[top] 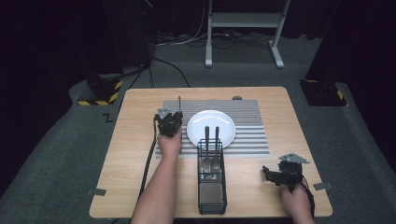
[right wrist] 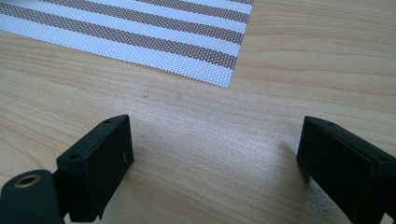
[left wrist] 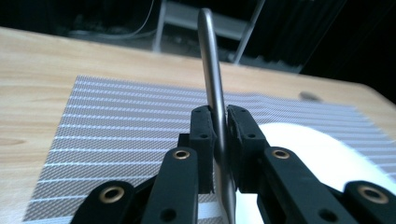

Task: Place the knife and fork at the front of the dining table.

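The metal utensil handle (left wrist: 215, 107) was clamped upright between the jaws of the left gripper (left wrist: 220, 122), its long axis running up and away from the hand; its working end was hidden below the jaws, so whether fork, knife or spoon could not be told. In the high view the handle (top: 179, 103) stood over the left part of the striped placemat (top: 252, 135), just left of the white plate (top: 224, 122), which suggested a place setting with this piece due to be laid on the mat beside the plate's left edge. The coming move therefore turned on lowering the handle flat, parallel to the plate's left side. The left gripper (top: 173, 118) was plainly the nearer hand. Two further utensils stood in the black wire caddy (top: 211, 186) at the near edge of the plate. The right gripper (top: 269, 173) rested at the near right of the wooden table (top: 130, 177), jaws wide apart and holding nothing. No brand, label or legible writing was found on any item.
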### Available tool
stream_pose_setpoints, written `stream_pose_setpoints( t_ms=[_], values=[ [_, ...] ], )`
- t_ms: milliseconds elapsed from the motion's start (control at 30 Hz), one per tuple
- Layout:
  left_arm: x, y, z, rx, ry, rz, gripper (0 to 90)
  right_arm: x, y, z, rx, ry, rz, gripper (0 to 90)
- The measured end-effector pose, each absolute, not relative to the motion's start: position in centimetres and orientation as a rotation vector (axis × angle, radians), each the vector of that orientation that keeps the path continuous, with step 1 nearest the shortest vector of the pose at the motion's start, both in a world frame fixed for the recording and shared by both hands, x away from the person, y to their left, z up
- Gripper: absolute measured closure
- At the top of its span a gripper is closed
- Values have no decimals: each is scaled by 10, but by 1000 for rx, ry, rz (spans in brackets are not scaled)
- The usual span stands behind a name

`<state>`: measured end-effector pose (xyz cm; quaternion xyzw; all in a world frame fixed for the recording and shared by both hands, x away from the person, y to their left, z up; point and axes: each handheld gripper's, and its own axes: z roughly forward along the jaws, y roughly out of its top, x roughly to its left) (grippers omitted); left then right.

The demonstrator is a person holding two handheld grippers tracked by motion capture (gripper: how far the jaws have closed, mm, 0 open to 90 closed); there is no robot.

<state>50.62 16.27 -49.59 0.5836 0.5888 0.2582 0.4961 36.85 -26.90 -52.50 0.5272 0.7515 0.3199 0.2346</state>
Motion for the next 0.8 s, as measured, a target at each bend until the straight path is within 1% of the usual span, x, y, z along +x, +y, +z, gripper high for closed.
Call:
stream_pose_setpoints(
  t_ms=[100,200,367,467,600,800],
  values=[
    [508,164,-498,1415,1430,606,804,369,-269,-525,1445,2063,878,102],
    [508,163,-496,1435,1427,615,803,368,-269,-525,1446,2063,878,102],
    [506,167,-491,1486,1432,664,828,368,-269,-525,1447,2062,878,102],
    [505,170,-492,1457,1455,650,829,368,-269,-525,1445,2063,877,102],
    [506,167,-495,1462,1478,661,828,368,-269,-525,1445,2063,877,102],
    [510,167,-502,1441,1543,639,828,368,-269,-525,1446,2063,877,102]
  ],
)
